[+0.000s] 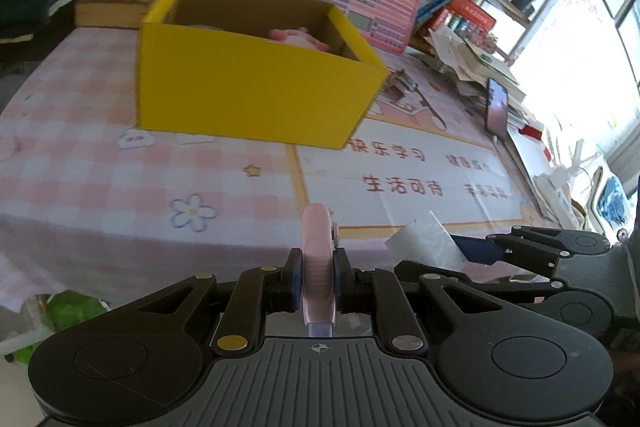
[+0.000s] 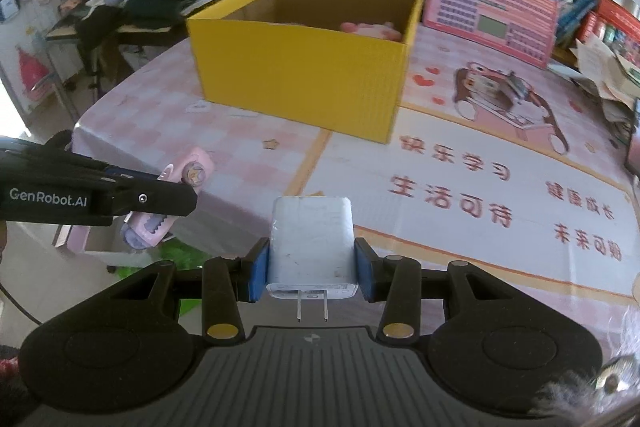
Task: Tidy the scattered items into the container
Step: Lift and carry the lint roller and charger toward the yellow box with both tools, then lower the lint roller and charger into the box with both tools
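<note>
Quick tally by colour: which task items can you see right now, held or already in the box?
Pink: 2, the pink correction tape gripped by the left gripper, and a pink soft item in the yellow box.
White: 1, the white charger plug gripped by the right gripper.
Total: 3.

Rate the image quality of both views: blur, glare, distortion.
Left wrist: window blown out white, box and shelves softly blurred, fisheye bends the table edge. Right wrist: evener light, charger sharp, box slightly soft, edges curved.
</note>
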The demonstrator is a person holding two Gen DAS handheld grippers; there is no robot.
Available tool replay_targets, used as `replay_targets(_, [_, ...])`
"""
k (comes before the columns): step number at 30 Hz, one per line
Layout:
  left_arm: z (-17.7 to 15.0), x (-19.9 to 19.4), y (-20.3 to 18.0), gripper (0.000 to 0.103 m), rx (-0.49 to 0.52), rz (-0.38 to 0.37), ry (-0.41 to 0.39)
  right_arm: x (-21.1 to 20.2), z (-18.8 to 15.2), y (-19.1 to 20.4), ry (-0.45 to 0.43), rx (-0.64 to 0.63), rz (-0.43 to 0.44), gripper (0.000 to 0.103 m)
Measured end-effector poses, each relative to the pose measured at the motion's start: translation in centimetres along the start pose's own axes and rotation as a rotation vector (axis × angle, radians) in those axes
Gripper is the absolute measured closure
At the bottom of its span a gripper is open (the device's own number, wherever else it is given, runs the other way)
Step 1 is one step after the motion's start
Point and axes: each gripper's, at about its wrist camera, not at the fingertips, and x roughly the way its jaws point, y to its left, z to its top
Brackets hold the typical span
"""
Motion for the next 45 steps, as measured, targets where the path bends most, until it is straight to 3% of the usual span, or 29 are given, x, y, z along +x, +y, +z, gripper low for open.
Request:
replay_targets(11, [0.4,-1.7,3.3,0.089,-0.074,0.030,-0.058,1.2,2.4,3.4,-0.002,-0.123,0.046,0.062])
replay_targets(18, [2.2,-2.2,4.2,0.089,-0.078,0.061,-0.126,1.7,4.6,3.3,-0.074,-0.156,0.053,0.062])
replay_targets(27, [9.0,-1.5,3.4,0.089,0.003,0.070,-0.230,2.7,10.7,0.6,-0.206,-0.143,0.066,0.062])
replay_targets(33, [14.3,1.0,3.1,0.089,0.054,0.092,-0.252,5.0,15.8,-1.9,-0.260,-0.152,0.070,0.062])
replay_targets(38, [17.4,4.5,3.4,0.089,0.087,0.124,-0.220,8.5,19.2,-4.1,-0.235,-0.162,0.073,0.062])
replay_targets(45, [21.5,10.5,4.9,0.089,0.121,0.202,-0.103,15.6,22.2,-5.7,-0.066,-0.240,0.089,0.062])
